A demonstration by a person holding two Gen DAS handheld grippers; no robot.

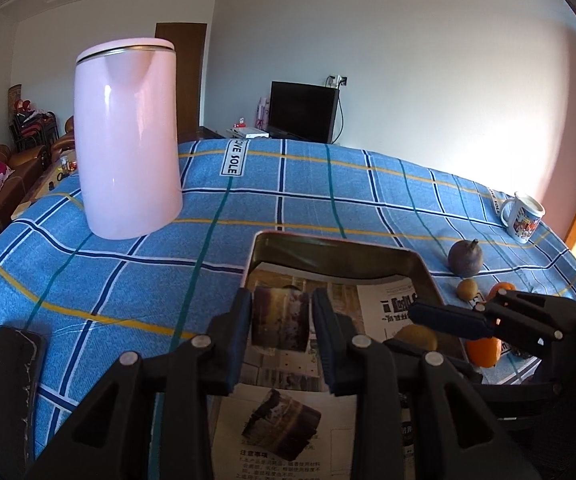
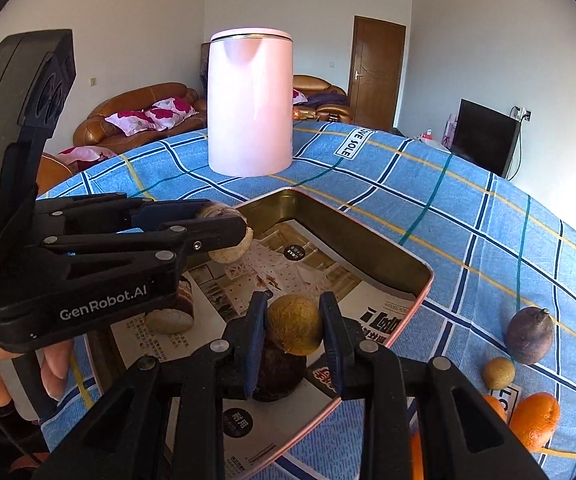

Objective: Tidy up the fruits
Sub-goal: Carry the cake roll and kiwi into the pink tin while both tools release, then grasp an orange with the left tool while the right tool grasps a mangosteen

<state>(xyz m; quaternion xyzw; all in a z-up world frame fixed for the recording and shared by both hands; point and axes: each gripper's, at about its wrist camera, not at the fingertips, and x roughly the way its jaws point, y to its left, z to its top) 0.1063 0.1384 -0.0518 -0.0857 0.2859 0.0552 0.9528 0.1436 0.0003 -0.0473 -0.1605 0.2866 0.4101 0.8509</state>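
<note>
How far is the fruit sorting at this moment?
Partly done. Two pieces already lie in the metal tray. The left gripper holds a cut piece over it, and the right gripper holds a kiwi. A purple fruit, a small kiwi and oranges still wait on the cloth.

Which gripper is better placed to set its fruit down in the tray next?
Right. The right gripper holds its greenish-brown round fruit low over the paper-lined metal tray; the left gripper holds its brown cut piece visibly higher.
</note>
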